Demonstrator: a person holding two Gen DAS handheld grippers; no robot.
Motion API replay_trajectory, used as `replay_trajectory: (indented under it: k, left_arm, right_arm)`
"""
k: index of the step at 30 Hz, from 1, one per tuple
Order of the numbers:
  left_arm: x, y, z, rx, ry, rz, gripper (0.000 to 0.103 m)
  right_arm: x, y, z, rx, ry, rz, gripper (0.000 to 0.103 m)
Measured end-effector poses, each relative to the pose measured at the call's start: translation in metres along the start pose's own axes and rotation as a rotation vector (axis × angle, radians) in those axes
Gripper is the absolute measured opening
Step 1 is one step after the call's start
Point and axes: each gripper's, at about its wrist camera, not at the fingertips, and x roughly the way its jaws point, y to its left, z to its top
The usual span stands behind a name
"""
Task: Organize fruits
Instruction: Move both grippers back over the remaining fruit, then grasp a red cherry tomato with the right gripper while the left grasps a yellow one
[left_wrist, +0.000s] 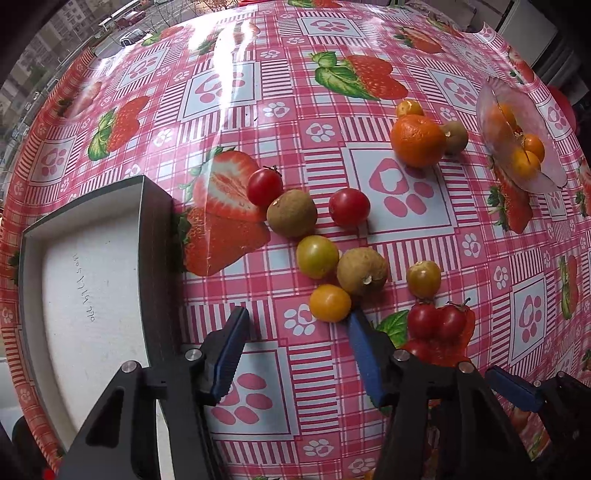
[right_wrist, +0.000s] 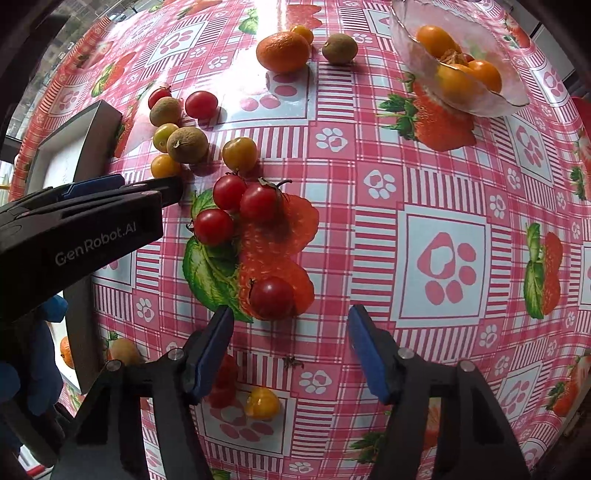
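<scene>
Left gripper (left_wrist: 297, 314) spread, nothing pinched, yellow tomato (left_wrist: 330, 302) just past its tips. Right gripper (right_wrist: 290, 314) spread too, red tomato (right_wrist: 272, 298) just ahead, not pinched. Farther on, more tomatoes and brown fruits (left_wrist: 291, 213) loose on the tablecloth (left_wrist: 406, 258). Box (left_wrist: 92, 280) on the left. Far back, orange (left_wrist: 418, 140) near the glass bowl (right_wrist: 413, 62) with yellow fruit.
</scene>
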Motion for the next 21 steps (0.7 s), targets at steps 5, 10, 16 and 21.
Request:
replay_trajectory:
  k: [5,10,16,21]
  left_arm:
    - [-0.001,-0.014,0.008,0.019,-0.013,-0.011,0.021]
    - [-0.009,-0.004,-0.002,-0.002,-0.025,-0.086,0.020]
    - [-0.035,0.009,-0.017,-0.023,-0.058,-0.123,0.020]
    - [-0.053,0.019,-0.034,-0.023,-0.081,-0.127,0.021]
  right_arm:
    - [-0.004,0.032,-0.004,-0.024,-0.006,-0.009,0.021]
    - [-0.003,0.025,-0.006,0.029,-0.001,0.082,0.021]
    - [-0.010,0.020,-0.015,0.063,-0.011,0.176,0.021]
    - [-0.005,0.007,-0.019,0.061,-0.019,0.219,0.021]
